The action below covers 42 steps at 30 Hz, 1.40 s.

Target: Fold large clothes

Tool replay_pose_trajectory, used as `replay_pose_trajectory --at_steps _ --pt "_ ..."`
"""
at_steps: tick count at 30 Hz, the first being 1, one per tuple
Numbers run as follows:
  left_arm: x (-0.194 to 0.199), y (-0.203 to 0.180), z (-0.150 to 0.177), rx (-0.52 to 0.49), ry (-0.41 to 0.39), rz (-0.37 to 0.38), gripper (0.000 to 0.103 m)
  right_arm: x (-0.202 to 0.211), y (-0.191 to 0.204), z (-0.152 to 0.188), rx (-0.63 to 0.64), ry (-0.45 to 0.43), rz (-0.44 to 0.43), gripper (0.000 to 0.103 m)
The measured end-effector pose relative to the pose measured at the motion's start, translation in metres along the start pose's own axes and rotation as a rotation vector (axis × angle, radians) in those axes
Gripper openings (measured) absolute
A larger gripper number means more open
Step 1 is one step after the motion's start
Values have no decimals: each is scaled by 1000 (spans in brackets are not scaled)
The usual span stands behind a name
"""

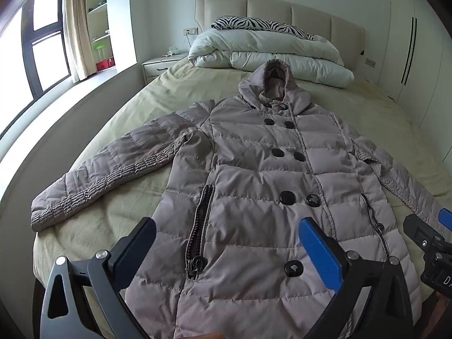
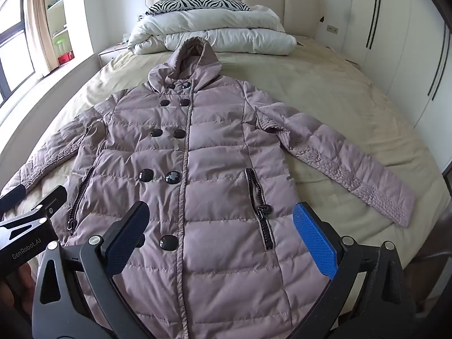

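A mauve quilted puffer coat (image 1: 254,175) with glossy black buttons lies flat, front up, on the beige bed sheet (image 1: 147,96), hood toward twelve o'clock, sleeves spread. The left gripper (image 1: 226,243) and right gripper (image 2: 219,228) hover over its hem, jaws apart, gripping nothing.

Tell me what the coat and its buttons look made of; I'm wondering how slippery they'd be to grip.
The coat looks like a thin woven synthetic shell, perhaps nylon or polyester, over puffy filling: stitched horizontal channels bulge, and the mauve surface has a faint sheen with fine wrinkles. The buttons look like hard black plastic, possibly resin: they are glossy and mirror the window light. Both probably slide easily.
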<state>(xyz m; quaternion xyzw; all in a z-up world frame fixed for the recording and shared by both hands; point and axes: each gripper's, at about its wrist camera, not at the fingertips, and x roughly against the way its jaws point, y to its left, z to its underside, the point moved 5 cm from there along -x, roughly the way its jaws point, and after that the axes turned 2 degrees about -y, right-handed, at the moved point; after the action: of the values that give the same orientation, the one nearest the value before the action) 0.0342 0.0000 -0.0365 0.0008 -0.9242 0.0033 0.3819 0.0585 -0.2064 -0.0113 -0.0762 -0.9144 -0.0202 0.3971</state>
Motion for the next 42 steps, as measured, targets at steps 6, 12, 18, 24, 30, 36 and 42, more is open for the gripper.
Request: replay_pose_trajectory --at_steps 6,12,18,24,30,36,42 --pt "0 0 0 -1 -2 0 103 -1 1 1 2 1 2 103" --pt "0 0 0 2 1 0 103 -3 1 1 4 2 4 103" --pt "0 0 0 2 2 1 103 -4 2 2 5 3 5 103" --pt "0 0 0 3 4 3 103 -5 2 3 6 6 7 103" --pt "0 0 0 3 6 1 103 -5 3 4 6 8 7 103" --pt "-1 -1 4 3 9 -2 103 -6 3 4 8 9 8 103" --pt "-1 -1 4 4 11 -2 103 -7 3 5 9 11 9 103"
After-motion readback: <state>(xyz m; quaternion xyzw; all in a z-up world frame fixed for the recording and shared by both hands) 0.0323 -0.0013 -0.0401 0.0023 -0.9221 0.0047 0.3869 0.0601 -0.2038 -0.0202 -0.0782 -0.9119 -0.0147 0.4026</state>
